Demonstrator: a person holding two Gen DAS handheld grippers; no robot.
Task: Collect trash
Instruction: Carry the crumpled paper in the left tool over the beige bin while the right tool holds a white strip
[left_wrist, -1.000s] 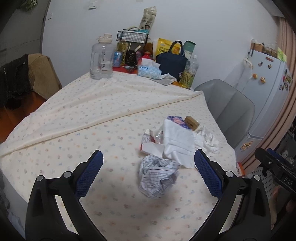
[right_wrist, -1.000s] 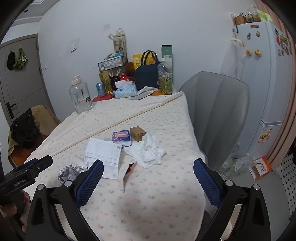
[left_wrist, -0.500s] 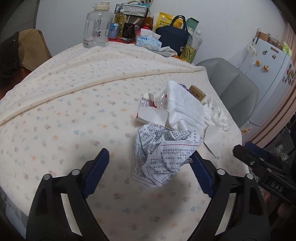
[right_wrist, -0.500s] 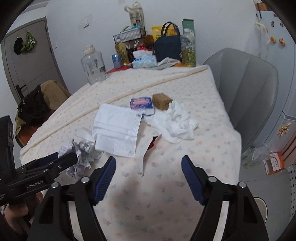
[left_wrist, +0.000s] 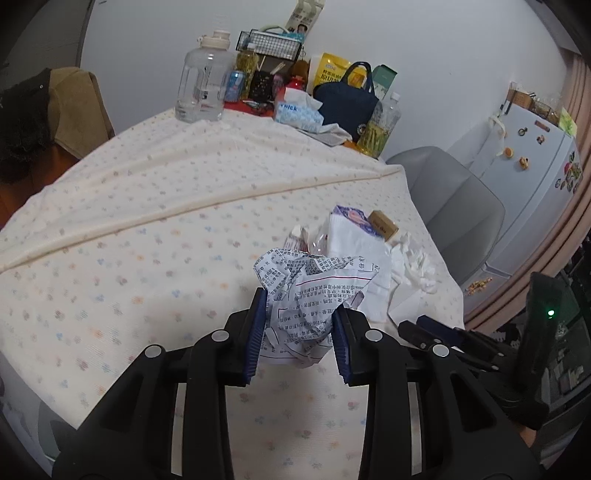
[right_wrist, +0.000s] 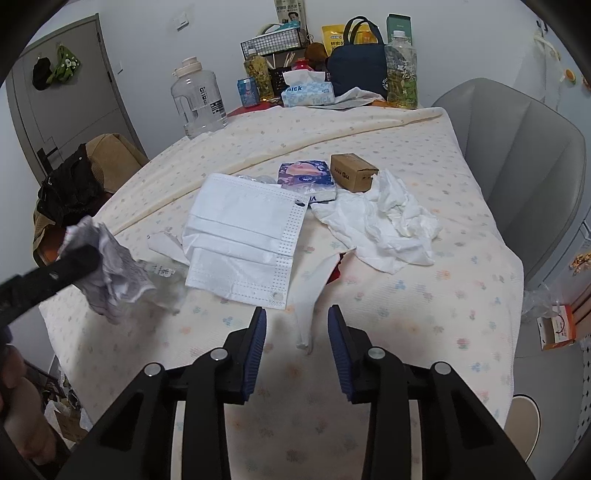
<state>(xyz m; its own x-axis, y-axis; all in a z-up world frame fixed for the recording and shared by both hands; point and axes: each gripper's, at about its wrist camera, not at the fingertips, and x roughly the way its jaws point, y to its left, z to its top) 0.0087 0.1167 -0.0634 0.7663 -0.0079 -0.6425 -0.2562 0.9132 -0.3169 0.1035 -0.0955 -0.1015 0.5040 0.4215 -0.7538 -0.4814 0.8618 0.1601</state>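
Note:
My left gripper (left_wrist: 298, 332) is shut on a crumpled printed paper (left_wrist: 314, 295) and holds it above the table; the paper also shows in the right wrist view (right_wrist: 114, 266). My right gripper (right_wrist: 297, 343) is partly closed around the end of a white paper strip (right_wrist: 310, 306), with a gap between its pads, not gripping it. Beyond it lie a white face mask (right_wrist: 243, 240), crumpled tissue (right_wrist: 388, 225), a purple tissue packet (right_wrist: 306, 177) and a small brown box (right_wrist: 352, 171).
The table wears a floral cloth (right_wrist: 406, 314). At its far end stand a water jug (right_wrist: 197, 103), tissue box (right_wrist: 308, 92), navy bag (right_wrist: 356, 62) and bottles. A grey chair (right_wrist: 524, 162) is on the right, a fridge (left_wrist: 535, 177) beyond.
My left gripper closed on the crumpled paper and lifted it off the table. My right gripper narrowed and moved down over the paper strip.

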